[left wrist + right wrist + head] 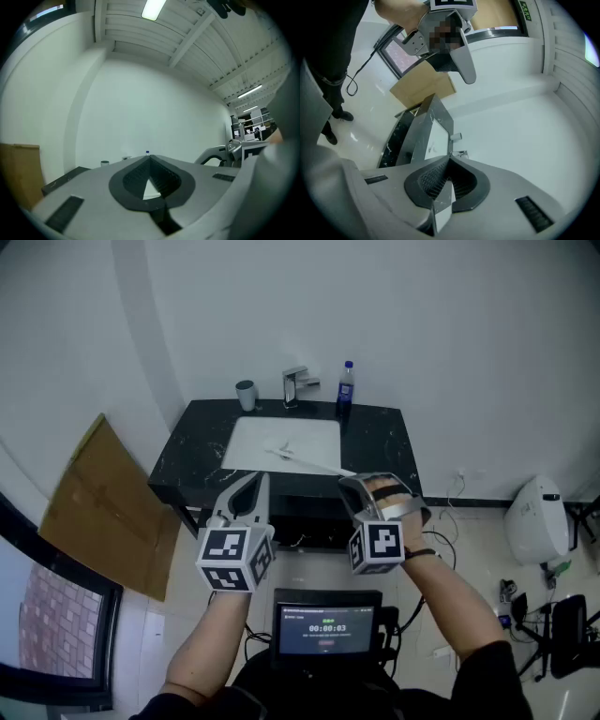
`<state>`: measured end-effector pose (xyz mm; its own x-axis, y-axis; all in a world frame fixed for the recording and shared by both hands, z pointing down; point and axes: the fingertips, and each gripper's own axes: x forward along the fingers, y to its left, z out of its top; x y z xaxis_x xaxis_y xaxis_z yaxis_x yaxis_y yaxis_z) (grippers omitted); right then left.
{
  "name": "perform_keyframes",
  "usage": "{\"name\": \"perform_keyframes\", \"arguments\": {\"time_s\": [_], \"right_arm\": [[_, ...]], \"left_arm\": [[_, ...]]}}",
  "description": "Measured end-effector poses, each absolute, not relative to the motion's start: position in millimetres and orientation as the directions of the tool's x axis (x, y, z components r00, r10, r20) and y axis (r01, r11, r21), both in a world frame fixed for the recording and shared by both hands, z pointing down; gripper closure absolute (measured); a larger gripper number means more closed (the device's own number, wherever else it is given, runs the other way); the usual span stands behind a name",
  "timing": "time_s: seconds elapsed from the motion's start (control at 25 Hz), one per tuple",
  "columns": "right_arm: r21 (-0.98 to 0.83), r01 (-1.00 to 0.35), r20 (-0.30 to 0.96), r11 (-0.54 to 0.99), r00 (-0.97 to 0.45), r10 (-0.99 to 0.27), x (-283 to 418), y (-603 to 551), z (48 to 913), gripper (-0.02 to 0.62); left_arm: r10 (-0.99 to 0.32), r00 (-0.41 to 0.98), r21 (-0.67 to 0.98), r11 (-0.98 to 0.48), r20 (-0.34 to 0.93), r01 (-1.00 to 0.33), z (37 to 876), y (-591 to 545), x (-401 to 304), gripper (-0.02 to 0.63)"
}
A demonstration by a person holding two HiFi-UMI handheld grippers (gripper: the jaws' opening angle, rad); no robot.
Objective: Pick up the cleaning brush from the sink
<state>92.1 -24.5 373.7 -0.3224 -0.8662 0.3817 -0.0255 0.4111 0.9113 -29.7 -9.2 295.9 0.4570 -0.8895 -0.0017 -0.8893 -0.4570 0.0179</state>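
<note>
the grey left gripper [253,482] and grey right gripper [356,486] hovered clenched and empty before the white rectangular sink [314,432], where a slim white cleaning brush [292,455] lay.

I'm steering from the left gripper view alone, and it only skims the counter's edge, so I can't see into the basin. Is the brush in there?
Observer: Yes. The head view shows the brush lying in the white sink, its thin handle running toward the front right corner.
Operator: Is the right gripper holding anything?
Observer: No. The right gripper has its jaws together with nothing between them.
Operator: Is it at the sink?
Observer: Not yet. Its own view shows the sink well ahead, beyond its tips.
</note>
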Motion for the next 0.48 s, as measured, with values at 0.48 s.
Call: {"name": "perform_keyframes", "arguments": {"time_s": [0.48], "right_arm": [[0.914,-0.053,0.365,0.403,-0.330,-0.870,82.9,-30.3,363.5,0.583]], "left_arm": [[-0.898,0.440,0.009,-0.440,-0.024,-0.898,291.9,-15.9,-39.3,0.604]]}}
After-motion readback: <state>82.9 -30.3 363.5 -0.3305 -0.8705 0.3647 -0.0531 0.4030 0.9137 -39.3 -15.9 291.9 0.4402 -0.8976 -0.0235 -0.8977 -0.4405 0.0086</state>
